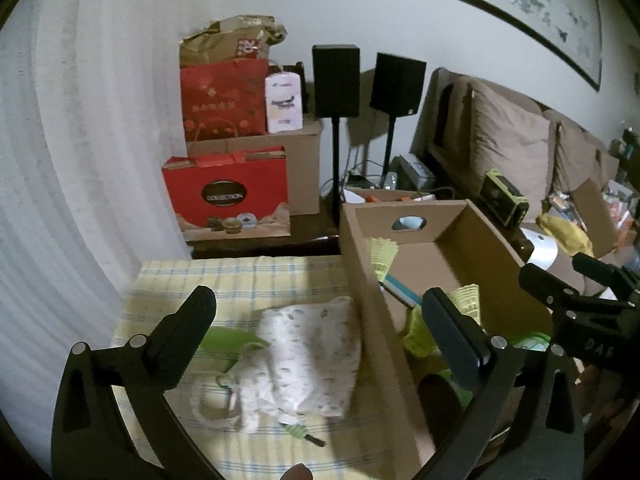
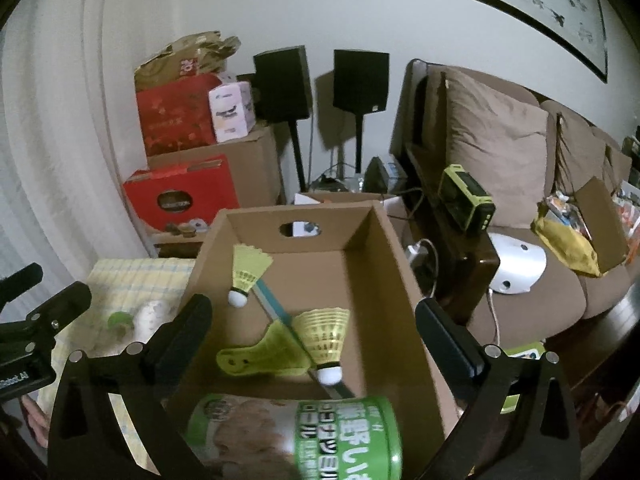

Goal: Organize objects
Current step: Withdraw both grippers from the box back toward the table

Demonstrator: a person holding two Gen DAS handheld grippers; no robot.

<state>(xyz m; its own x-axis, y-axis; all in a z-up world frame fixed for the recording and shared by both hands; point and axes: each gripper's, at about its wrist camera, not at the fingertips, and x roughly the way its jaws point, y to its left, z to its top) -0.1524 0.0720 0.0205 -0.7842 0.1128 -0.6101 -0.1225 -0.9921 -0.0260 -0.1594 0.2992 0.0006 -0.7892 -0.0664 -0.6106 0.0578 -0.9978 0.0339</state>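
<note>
1. Left view: our left gripper [image 1: 320, 316] is wide open and holds nothing. It hangs over the white spotted cloth [image 1: 308, 356] that lies on the yellow checked table cover [image 1: 224, 276].
2. The cloth lies just beside the left wall of the cardboard box [image 1: 362, 280]. A green thing [image 1: 226, 340] peeks out from under it, and a little green stick [image 1: 302, 434] lies near its front edge.
3. What could go wrong here: the cloth is soft and floppy, so we think a pinch could catch only one corner and drag the green thing along. Our right finger [image 1: 452, 336] sits past the box wall, so going straight down could bump that wall.
4. Room to move: the table cover is open to the left and behind the cloth. The table ends close to the curtain [image 1: 60, 200].
5. Right view: our right gripper [image 2: 314, 328] is wide open too. It is over the box, and nothing is between its fingers.
6. In the box we see two yellow shuttlecocks [image 2: 248, 270], a yellow-green plastic piece [image 2: 260, 356] and a blue-handled stick [image 2: 272, 304]. A green can [image 2: 304, 436] lies on its side at the near end, under our gripper.
7. What could go wrong: the can is round and may roll into the shuttlecocks. The box walls are tall, so a low sideways move would hit them.
8. The far half of the box floor is bare, so things can still go there.
</note>
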